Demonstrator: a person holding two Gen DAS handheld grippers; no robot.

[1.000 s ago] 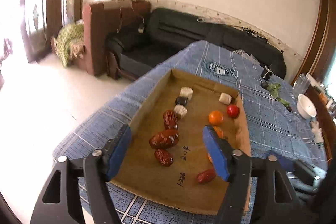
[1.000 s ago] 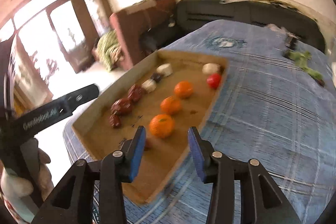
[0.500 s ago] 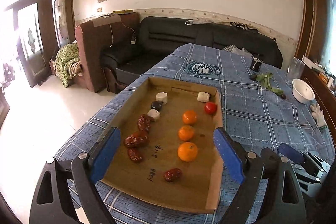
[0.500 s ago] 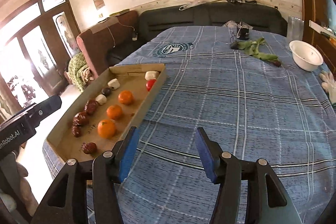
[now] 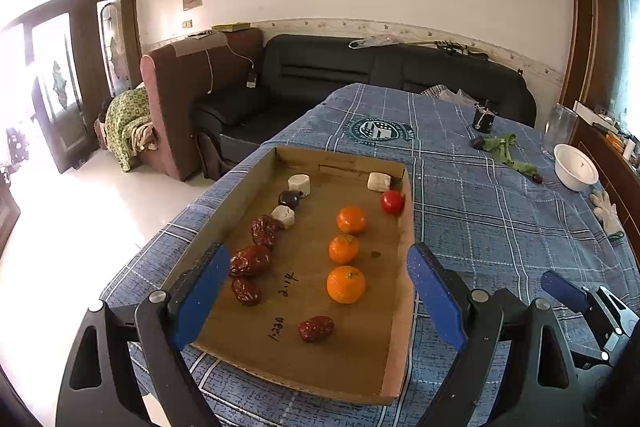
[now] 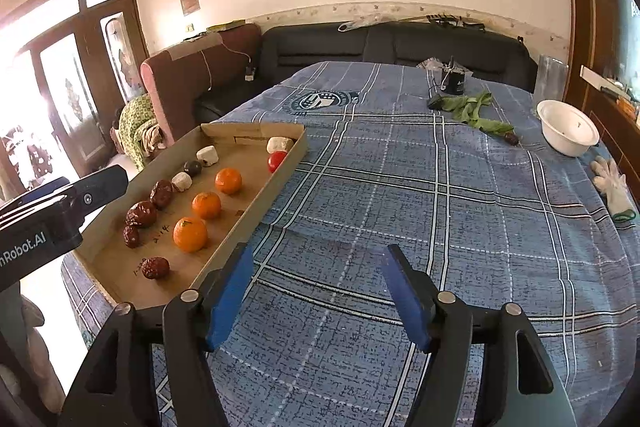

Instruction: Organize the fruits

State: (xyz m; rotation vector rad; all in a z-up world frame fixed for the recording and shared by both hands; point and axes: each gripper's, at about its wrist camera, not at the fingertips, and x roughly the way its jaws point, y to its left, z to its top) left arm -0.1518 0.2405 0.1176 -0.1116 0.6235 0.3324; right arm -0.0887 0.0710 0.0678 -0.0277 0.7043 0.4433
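Three tangerines [image 5: 346, 284] line a cardboard tray [image 5: 407, 227] beside red dates [image 5: 251, 261] on the plaid-covered desk [image 6: 440, 195]; left gripper [image 5: 318, 301] and right gripper [image 6: 316, 293] hover wide, empty.

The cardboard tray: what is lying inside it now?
Inside the cardboard tray lie three oranges, one red tomato, four dried red dates, three white chunks and one dark round fruit. The left blue fingers cover the tray's near-left corner.
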